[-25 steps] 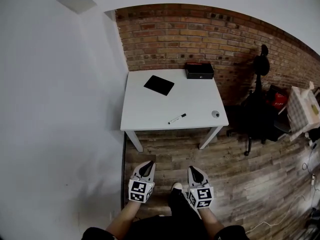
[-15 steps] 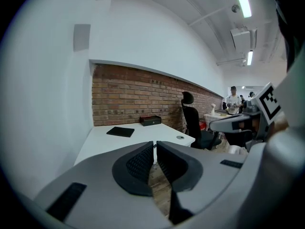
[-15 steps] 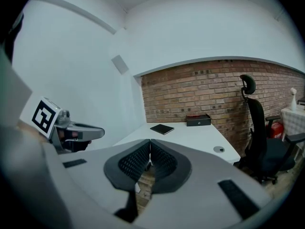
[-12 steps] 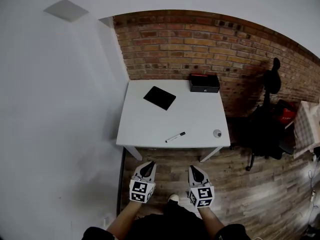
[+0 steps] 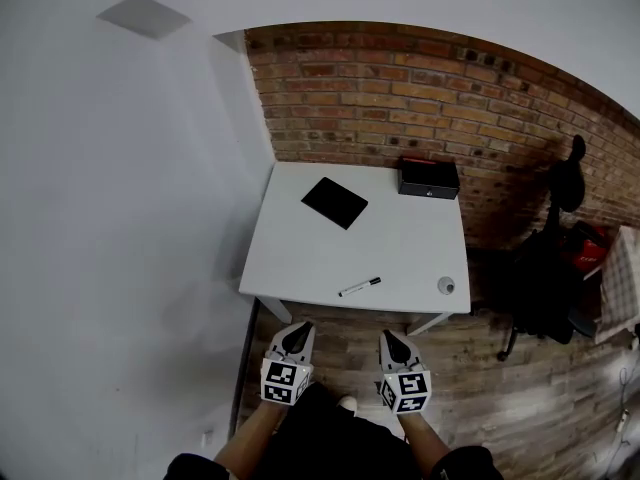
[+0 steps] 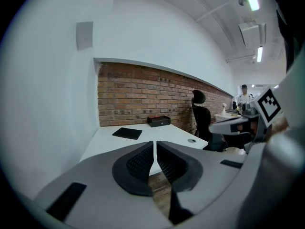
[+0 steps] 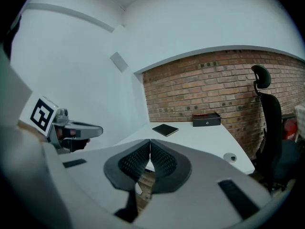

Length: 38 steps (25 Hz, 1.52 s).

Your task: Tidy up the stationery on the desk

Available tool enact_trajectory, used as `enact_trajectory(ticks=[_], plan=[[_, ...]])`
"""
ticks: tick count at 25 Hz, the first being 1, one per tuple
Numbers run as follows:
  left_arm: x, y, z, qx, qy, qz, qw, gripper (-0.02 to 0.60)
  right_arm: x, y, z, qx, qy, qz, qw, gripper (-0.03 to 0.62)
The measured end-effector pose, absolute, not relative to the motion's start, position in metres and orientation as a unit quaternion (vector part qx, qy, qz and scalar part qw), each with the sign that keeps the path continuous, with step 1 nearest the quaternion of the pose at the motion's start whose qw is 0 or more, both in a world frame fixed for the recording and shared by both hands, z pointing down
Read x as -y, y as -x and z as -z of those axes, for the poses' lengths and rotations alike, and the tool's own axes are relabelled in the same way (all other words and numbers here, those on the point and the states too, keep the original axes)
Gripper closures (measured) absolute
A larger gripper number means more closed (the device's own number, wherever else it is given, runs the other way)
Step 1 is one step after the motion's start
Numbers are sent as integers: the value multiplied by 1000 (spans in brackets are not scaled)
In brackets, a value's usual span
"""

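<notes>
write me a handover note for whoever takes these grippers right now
Left gripper: shut, empty, short of the desk.
Right gripper: shut, empty, alongside the left one.
On the desk: black notebook back left, black box back right, marker near the front edge, small round object at the front right corner.
Done: nothing picked up yet.
Left: all the tidying; the marker looks nearest.

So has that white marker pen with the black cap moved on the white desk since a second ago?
No. The white marker pen with a black cap lies where it did, near the front edge of the white desk, at the same angle; only the view shifted.
</notes>
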State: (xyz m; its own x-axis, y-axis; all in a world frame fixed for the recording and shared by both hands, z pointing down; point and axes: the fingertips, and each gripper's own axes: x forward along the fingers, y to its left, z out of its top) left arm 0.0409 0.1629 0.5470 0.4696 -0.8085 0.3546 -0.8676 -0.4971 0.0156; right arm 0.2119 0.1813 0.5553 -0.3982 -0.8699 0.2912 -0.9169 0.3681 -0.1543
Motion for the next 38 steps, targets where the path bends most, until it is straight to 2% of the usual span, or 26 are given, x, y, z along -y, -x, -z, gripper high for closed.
enact_trajectory(ticks=[11,38], plan=[[-107,-36,-553,494,-852,-141,106,549,-124,-204,-554,830,-533,-137,92,571],[166,3,-565,424,-887,-132,129,549,142,-142,-542,795,-582,-134,109,571]])
